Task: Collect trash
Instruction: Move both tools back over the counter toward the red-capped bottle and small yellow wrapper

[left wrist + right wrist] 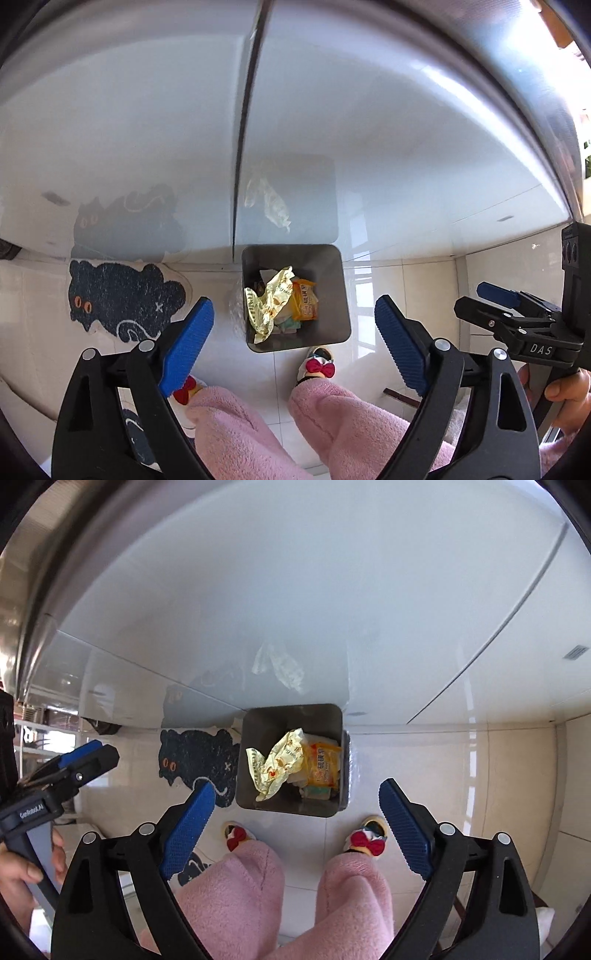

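Observation:
A grey square trash bin [334,295] stands on the tiled floor against a glossy white cabinet; it also shows in the right wrist view [255,738]. It holds a crumpled yellow-white wrapper [271,299] [279,764] and an orange snack packet [304,304] [323,766]. My left gripper [295,332] is open and empty, high above the bin. My right gripper [297,816] is open and empty, also above the bin. Each gripper shows at the edge of the other's view, the right one [498,295] and the left one [88,753].
A black cat-shaped mat [122,299] [199,757] lies on the floor left of the bin. The person's pink-trousered legs [240,886] and slippers with red bows [319,367] stand just before the bin. The white cabinet front [369,147] rises behind.

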